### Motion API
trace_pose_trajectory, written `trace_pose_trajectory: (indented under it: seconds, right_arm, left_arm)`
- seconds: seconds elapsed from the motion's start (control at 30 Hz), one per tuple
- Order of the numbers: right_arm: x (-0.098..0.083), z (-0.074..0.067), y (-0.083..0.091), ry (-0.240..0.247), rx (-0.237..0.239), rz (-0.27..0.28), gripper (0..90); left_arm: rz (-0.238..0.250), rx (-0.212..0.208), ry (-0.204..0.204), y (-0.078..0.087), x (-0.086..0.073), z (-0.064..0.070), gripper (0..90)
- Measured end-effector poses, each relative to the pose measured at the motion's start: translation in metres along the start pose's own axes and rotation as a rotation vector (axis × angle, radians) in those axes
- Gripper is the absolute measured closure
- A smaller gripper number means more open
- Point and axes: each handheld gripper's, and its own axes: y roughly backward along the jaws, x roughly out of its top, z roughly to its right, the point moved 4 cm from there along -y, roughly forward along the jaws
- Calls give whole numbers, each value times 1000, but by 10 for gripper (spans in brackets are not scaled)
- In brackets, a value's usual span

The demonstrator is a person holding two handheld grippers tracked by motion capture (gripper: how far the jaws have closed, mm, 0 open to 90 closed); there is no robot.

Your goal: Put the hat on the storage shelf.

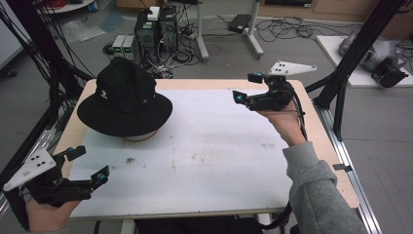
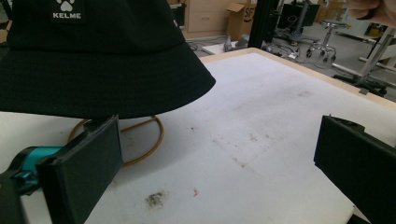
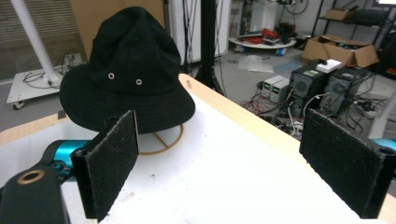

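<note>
While both grippers hang open and well apart from it, the black fabric bucket hat (image 1: 125, 97) perches on a tan wire ring stand (image 2: 156, 135) at the white tabletop's (image 1: 204, 161) far left; a one-sided brim grab by the left gripper (image 1: 87, 165) or right gripper (image 1: 247, 87) could tip stand and hat.

Ahead of the left gripper (image 2: 219, 177), the black hat (image 2: 93, 60) is cut off by the top and left edges, so its crown cannot be seen. Its brim hides most of the wooden ring stand (image 2: 140, 140) beneath. Beyond the right gripper (image 3: 219, 168), the same stand (image 3: 161, 140) is largely covered by the brim.
</note>
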Motion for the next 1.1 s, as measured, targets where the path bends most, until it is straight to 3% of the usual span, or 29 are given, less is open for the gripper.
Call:
trace_pose_trajectory:
  seconds: [0.37,0.67,0.9,0.97,1.1]
  right_arm:
    - [-31,-1,32,8,-50,14,113]
    - [-54,-3,43,9,-89,0,113]
    - [-72,-3,53,-10,-100,33,113]
    - [-72,-2,54,-4,-119,28,113]
    - [-72,-3,58,-20,-113,39,113]
  left_arm:
    - [8,-12,3,-4,3,-3,17]
    - [14,-9,-3,-3,5,-2,17]
    - [21,0,-1,-1,6,-4,17]
    - [24,5,-2,0,7,-3,17]
    - [30,6,-8,1,9,-2,17]
